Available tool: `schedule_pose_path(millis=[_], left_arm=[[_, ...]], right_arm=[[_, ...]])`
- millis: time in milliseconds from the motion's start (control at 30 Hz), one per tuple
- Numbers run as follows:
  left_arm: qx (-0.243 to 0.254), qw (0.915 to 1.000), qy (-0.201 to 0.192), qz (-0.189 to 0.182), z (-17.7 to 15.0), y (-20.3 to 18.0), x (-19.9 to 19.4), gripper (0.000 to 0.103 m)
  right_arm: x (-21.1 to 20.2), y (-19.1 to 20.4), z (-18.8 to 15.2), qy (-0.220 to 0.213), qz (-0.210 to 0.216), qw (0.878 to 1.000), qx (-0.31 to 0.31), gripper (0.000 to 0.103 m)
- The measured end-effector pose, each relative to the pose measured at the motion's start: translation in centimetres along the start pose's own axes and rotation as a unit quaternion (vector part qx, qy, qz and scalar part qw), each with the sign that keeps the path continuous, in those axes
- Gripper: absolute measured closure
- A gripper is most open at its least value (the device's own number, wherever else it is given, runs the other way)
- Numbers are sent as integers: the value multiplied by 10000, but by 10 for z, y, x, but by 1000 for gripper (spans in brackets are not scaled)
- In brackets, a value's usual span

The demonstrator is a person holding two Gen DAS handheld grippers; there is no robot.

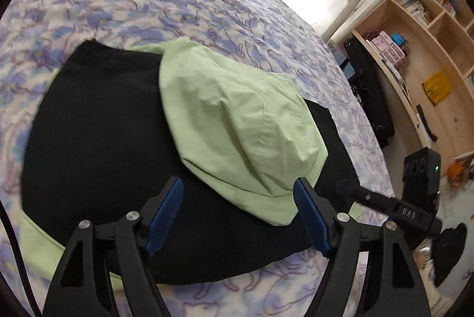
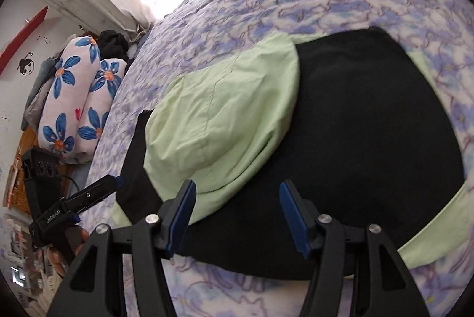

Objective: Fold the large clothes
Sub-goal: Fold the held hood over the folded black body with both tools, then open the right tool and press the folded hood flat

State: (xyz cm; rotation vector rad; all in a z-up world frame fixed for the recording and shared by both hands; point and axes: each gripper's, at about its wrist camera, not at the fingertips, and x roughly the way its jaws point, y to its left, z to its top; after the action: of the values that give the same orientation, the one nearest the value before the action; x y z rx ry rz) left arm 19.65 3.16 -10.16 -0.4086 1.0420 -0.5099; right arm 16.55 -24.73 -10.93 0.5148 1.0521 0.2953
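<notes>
A large black garment lies spread on the bed, with light green cloth folded over its middle and green edges showing beneath it. In the right wrist view the black garment fills the right and the green cloth lies at centre left. My left gripper is open and empty, hovering over the near edge of the green cloth. My right gripper is open and empty above the black garment's near edge. Each gripper shows at the other view's side: the right one, the left one.
The bed has a blue and purple floral cover. A wooden shelf unit with books and boxes stands right of the bed. Two floral pillows lie at the bed's left. Curtained windows are behind.
</notes>
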Motion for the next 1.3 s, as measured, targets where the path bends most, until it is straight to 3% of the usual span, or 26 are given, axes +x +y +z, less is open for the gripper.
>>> schedule_pose_path(millis=[167,233,267,300,333,367,400,500,567,667,733,833,867,933,1067,1200,1300], left_arm=[[-586,9974,193,-380,-5,14,34,30],[-810,9954,160,-485,-8,22,46,35],[-852,9951,96,-499,-8,23,50,48],[-845,9953,67,-479,-8,23,54,67],[-800,9958,72,-448,-8,21,57,78],[-709,9968,74,-369,-9,17,59,90],[-591,9980,-2,-227,-10,11,58,92],[-294,9995,-138,25,-15,-1,51,93],[-329,9991,164,198,-24,1,62,93],[-369,9986,274,255,-34,5,70,89],[-320,9988,250,264,-36,2,63,85],[-25,9975,127,690,-37,-8,44,68],[89,9961,-15,882,-38,-12,33,57],[264,9929,-369,1098,-37,-21,16,50],[432,9924,-751,874,-23,-40,4,49],[376,9952,-646,633,4,-44,23,49],[287,9971,-580,395,18,-48,46,55]], right_arm=[[29,-4,-2,79,79,9996,262,44],[38,-8,-2,80,122,9992,383,44],[42,-11,-2,35,251,9986,461,51],[46,-11,-2,47,397,9981,464,73],[50,-11,-1,90,473,9979,442,89],[48,-7,-2,25,395,9985,368,89],[43,-4,-3,-84,366,9989,264,92],[28,6,-8,-327,326,9989,-42,93],[38,2,-15,-91,-14,9999,-108,93],[53,-5,-23,142,-353,9992,-151,88],[46,-3,-24,115,-414,9990,-103,77],[27,7,-25,-87,-867,9956,-336,73],[18,12,-25,-247,-1076,9927,-487,73],[1,19,-26,-609,-1254,9877,-710,73],[-3,35,-16,-872,-1199,9837,-1019,73],[16,49,0,-845,-966,9849,-1162,73],[39,62,11,-714,-876,9855,-1268,73]])
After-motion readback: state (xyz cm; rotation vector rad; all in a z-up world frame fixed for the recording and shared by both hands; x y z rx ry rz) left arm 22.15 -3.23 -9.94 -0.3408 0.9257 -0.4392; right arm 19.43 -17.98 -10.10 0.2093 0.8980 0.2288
